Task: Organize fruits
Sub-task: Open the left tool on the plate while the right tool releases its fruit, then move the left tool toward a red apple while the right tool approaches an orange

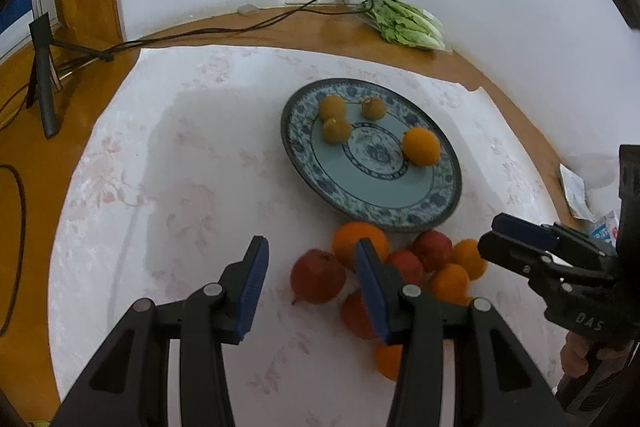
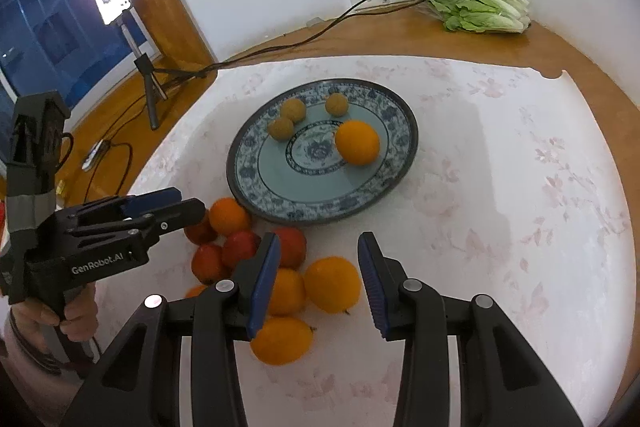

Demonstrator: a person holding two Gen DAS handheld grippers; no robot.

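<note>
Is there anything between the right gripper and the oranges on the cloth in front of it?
Nothing visible blocks it. The right gripper hangs with open, empty jaws just above the loose oranges, one showing directly between the jaws. The plate lies just beyond the pile, and the left gripper stays to the side.

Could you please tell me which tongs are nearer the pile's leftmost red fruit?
Left. The left tongs hover just above that fruit; the right tongs are farther right, over the oranges.
</note>
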